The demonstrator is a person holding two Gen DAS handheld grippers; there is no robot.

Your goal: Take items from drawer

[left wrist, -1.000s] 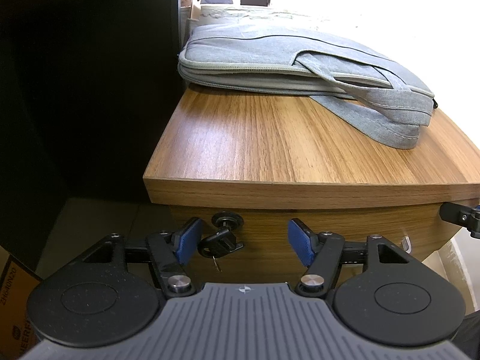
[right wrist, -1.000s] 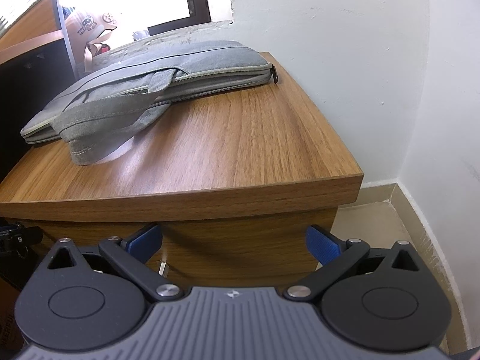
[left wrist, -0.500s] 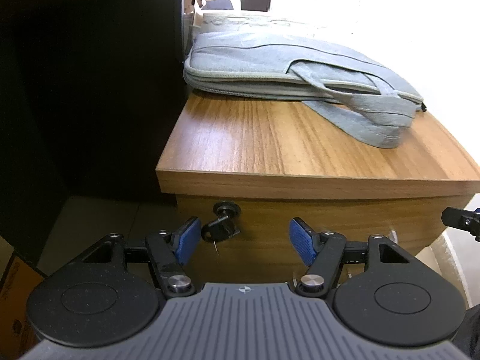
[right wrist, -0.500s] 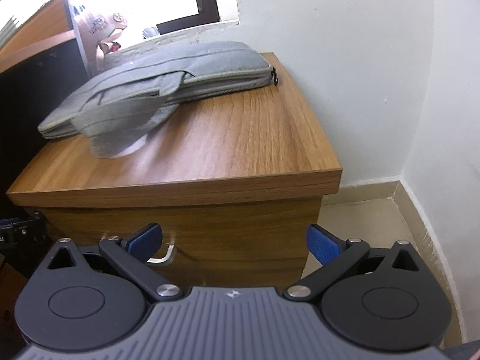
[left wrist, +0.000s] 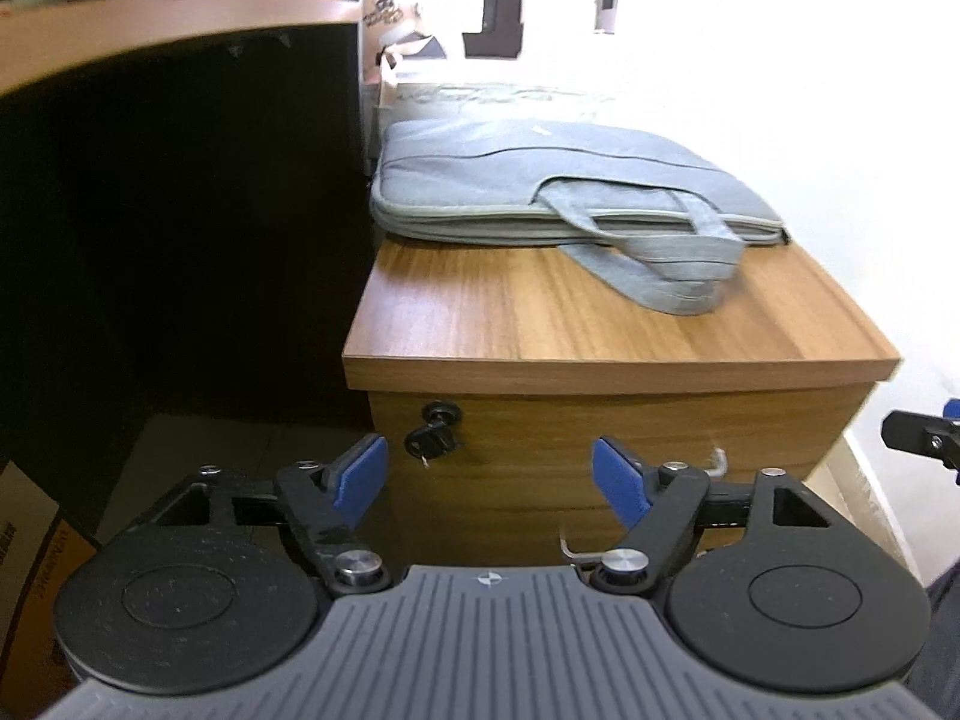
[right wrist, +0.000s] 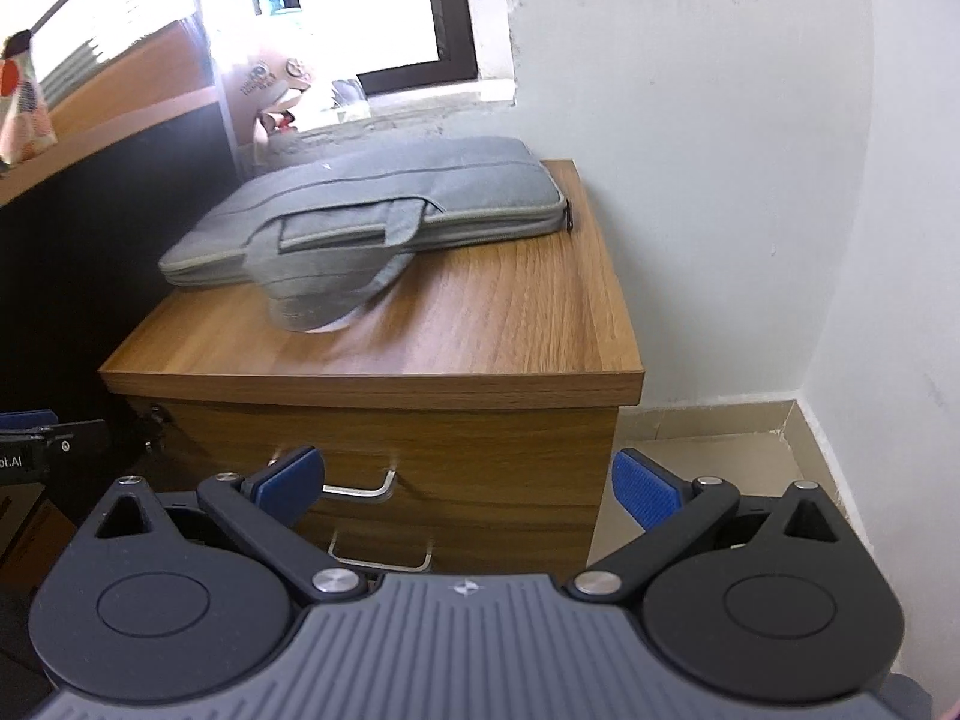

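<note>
While both grippers hang in front of the cabinet, nothing's been grabbed. The left gripper (left wrist: 489,483) has its blue fingers spread wide with only air between them, and the right gripper (right wrist: 468,489) is spread just as wide, holding nothing either.

Right past them is the wooden cabinet (right wrist: 510,450). Its top drawer (right wrist: 480,444) is closed, with a metal handle (right wrist: 360,487) on the front, and a second handle (right wrist: 384,558) sits on the drawer below. A key (left wrist: 433,439) hangs from the lock (left wrist: 442,412) at the top left corner of the drawer front. Whatever's in the drawer can't be seen.

On the cabinet top (left wrist: 540,324) lies a grey laptop bag (left wrist: 558,192), pushed toward the back, one strap flopped forward onto the wood. To the left there's a desk (left wrist: 150,48) with a dark space underneath, and a cardboard box (left wrist: 30,546) on the floor. To the right is a white wall (right wrist: 720,150) and pale floor tile (right wrist: 708,438). At the back, a window (right wrist: 372,6) blown out with light.

Compared with a second ago, both grippers have backed off and lifted a bit: the cabinet looks smaller, the second handle has come into the right view, and the desk top now shows up on the left. The fingers are spread about the same as before.
</note>
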